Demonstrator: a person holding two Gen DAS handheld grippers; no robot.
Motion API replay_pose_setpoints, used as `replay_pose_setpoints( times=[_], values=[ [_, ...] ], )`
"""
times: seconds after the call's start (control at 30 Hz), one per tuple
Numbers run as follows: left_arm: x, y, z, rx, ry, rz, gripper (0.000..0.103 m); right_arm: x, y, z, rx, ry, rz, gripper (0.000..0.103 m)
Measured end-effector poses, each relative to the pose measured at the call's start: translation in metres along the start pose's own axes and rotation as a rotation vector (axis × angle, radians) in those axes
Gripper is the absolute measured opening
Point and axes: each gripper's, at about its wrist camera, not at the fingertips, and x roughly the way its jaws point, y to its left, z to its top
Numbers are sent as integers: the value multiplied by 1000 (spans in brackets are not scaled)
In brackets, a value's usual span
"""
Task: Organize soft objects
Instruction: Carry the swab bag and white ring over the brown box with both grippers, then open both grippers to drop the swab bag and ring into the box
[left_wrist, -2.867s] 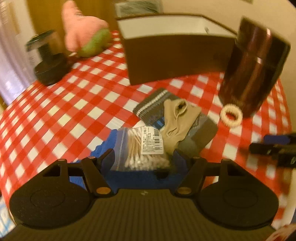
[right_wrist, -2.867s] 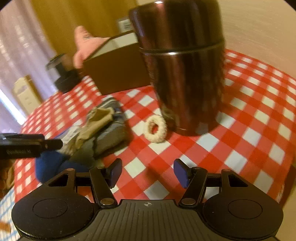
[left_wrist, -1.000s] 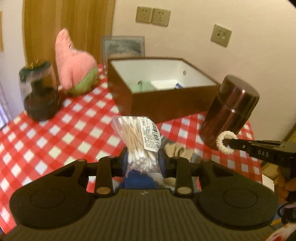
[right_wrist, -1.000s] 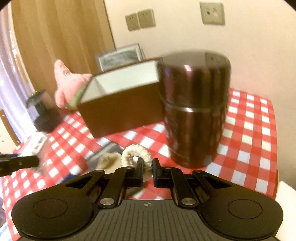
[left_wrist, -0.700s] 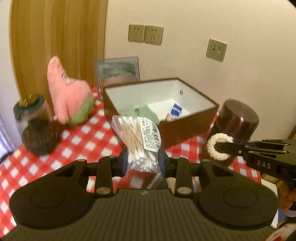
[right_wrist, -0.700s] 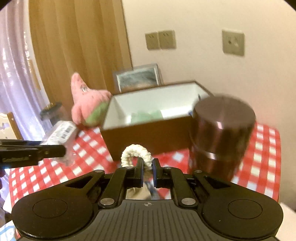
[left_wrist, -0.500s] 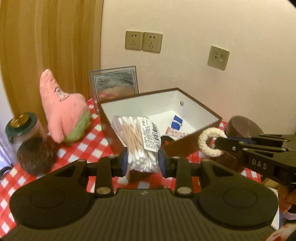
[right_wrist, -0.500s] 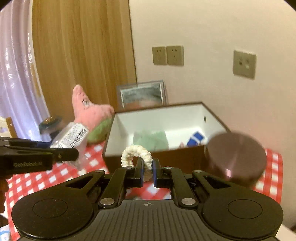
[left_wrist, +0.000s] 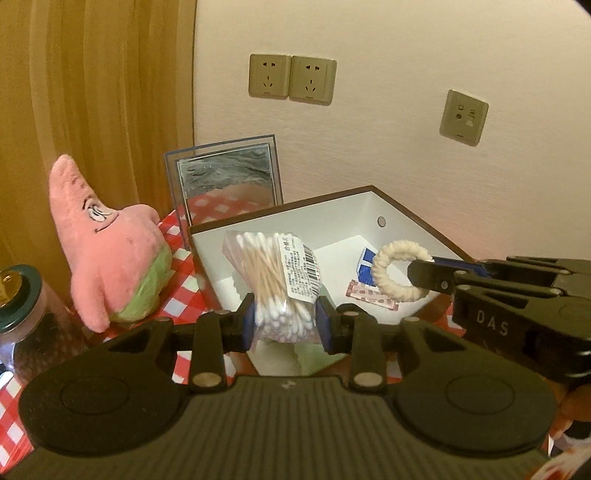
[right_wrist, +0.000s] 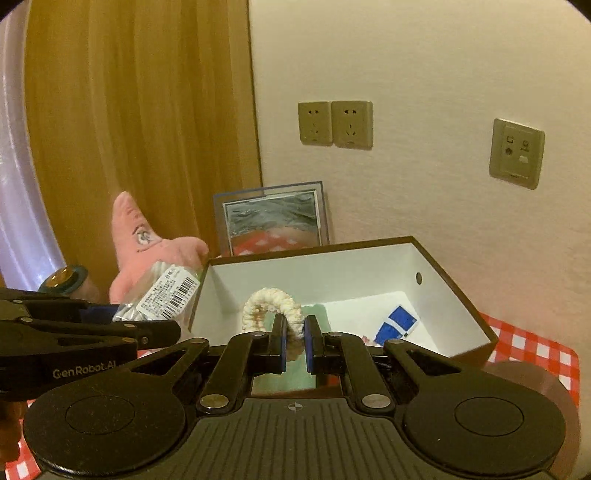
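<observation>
My left gripper (left_wrist: 284, 321) is shut on a clear bag of cotton swabs (left_wrist: 275, 275), held up in front of the open brown box (left_wrist: 402, 214) with white inner walls. From the right, my right gripper (left_wrist: 421, 271) reaches over the box, shut on a cream hair scrunchie (left_wrist: 384, 258). In the right wrist view the right gripper (right_wrist: 294, 345) pinches the scrunchie (right_wrist: 271, 301) above the box (right_wrist: 461, 299), and the left gripper (right_wrist: 159, 334) with the swab bag (right_wrist: 166, 295) comes in from the left. Inside the box lie a green cloth (right_wrist: 321, 314), a blue-and-white packet (right_wrist: 399, 325) and a pink patterned packet (left_wrist: 373, 297).
A pink star plush (left_wrist: 107, 243) leans left of the box, with a framed picture (left_wrist: 225, 181) against the wall behind. A dark-lidded jar (left_wrist: 26, 317) stands at far left. A brown canister lid (right_wrist: 535, 380) shows at lower right. The red-checked tablecloth (right_wrist: 528, 343) covers the table.
Both grippers rose and moved forward from the table toward the box, each keeping its object. The box interior now shows from above, and the canister has dropped low in view.
</observation>
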Motion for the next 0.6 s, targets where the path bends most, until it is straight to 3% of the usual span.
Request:
replay_pose_setpoints(
  times=[0.4,0.6],
  values=[
    [52,-8,9,0,50,-21,32,27,-18,4,33,13,-34,9],
    [62,-4,8,-14,58,-8,41,27,-24,3,38,13,-42,9]
  ],
)
